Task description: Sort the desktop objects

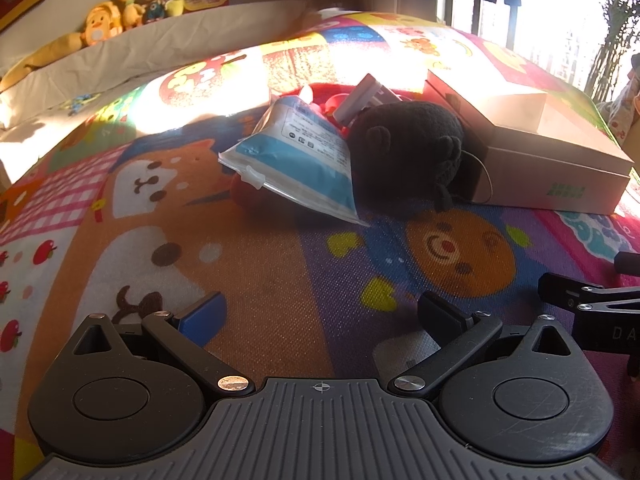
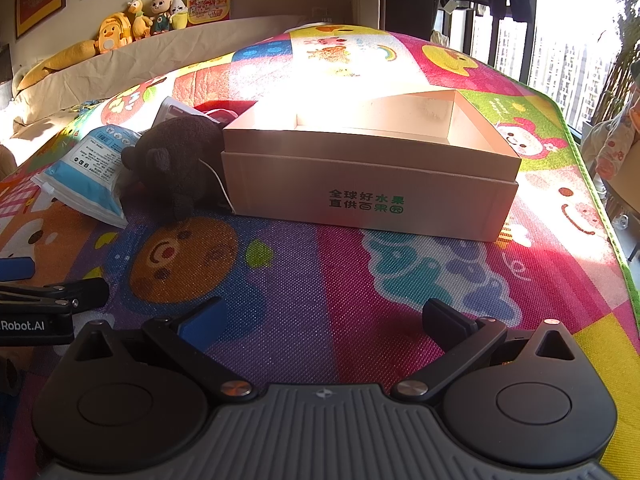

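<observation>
A blue-and-white pouch (image 1: 298,156) (image 2: 86,168) leans on a red object (image 1: 256,198), beside a black plush toy (image 1: 404,152) (image 2: 176,160). Behind them a white boxed item (image 1: 362,96) (image 2: 172,110) sticks up. An open cardboard box (image 1: 552,148) (image 2: 372,184) with green print stands to the right, empty inside. My left gripper (image 1: 320,316) is open, low over the mat, well short of the pile. My right gripper (image 2: 324,316) is open too, in front of the box. Each gripper shows at the other view's edge: the right gripper (image 1: 592,304), the left gripper (image 2: 48,296).
Everything rests on a colourful cartoon mat (image 1: 260,280) (image 2: 360,272). Plush toys (image 1: 132,8) (image 2: 140,16) line a ledge at the back. The mat's right edge (image 2: 600,208) drops off near a window.
</observation>
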Demonstrator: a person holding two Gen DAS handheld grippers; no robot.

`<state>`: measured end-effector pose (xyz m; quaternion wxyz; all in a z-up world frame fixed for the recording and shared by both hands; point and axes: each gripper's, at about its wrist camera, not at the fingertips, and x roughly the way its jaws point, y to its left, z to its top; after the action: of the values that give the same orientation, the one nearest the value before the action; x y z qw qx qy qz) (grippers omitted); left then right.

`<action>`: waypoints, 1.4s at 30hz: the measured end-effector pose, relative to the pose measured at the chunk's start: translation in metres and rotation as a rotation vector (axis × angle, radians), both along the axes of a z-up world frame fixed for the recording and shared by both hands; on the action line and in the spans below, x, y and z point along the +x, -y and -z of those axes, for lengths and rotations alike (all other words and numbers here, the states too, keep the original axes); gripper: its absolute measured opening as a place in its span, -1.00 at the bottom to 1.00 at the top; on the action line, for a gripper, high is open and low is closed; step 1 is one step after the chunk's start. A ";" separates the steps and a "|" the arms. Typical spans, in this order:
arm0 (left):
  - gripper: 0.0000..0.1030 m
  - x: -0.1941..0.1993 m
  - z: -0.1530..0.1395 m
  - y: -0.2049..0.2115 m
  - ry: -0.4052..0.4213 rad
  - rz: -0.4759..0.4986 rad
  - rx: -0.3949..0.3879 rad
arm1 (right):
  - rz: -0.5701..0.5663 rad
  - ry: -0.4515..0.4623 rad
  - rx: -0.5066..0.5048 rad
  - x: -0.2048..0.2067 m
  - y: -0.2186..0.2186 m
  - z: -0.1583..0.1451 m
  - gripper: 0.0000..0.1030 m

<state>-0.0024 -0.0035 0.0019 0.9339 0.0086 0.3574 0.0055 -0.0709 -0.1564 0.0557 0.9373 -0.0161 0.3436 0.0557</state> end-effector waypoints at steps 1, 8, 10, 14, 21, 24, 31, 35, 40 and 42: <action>1.00 -0.001 0.000 -0.001 0.002 0.002 -0.002 | -0.001 -0.002 -0.002 0.002 0.000 0.000 1.00; 1.00 0.001 0.000 -0.002 -0.005 0.020 -0.001 | -0.007 -0.030 -0.008 0.006 -0.001 -0.001 1.00; 1.00 0.002 0.000 -0.002 -0.007 0.023 0.000 | -0.006 -0.037 -0.002 0.006 0.000 -0.002 1.00; 1.00 0.002 0.000 -0.002 -0.010 0.022 -0.002 | -0.010 -0.052 0.000 0.008 0.001 -0.002 1.00; 1.00 -0.003 -0.004 -0.003 0.044 0.064 -0.009 | -0.026 -0.049 0.004 0.006 0.003 -0.003 1.00; 1.00 -0.011 -0.015 0.001 0.195 0.073 0.113 | -0.044 -0.044 0.003 0.004 0.003 -0.003 1.00; 1.00 -0.003 -0.042 -0.041 0.194 0.008 -0.007 | -0.203 0.200 -0.125 -0.012 -0.029 -0.029 0.99; 1.00 -0.014 -0.040 -0.064 0.180 -0.031 0.010 | -0.364 0.337 -0.282 -0.003 -0.079 -0.042 0.59; 1.00 -0.027 -0.033 -0.096 0.154 -0.101 -0.011 | -0.525 0.450 -0.505 0.024 -0.139 -0.021 0.54; 1.00 -0.031 -0.034 -0.105 0.149 -0.110 -0.036 | -0.553 0.466 -0.624 0.034 -0.153 -0.003 0.54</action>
<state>-0.0330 0.1018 0.0354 0.9561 -0.0284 0.2870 0.0511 -0.0364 -0.0035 0.0590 0.8899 -0.3996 0.1073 0.1920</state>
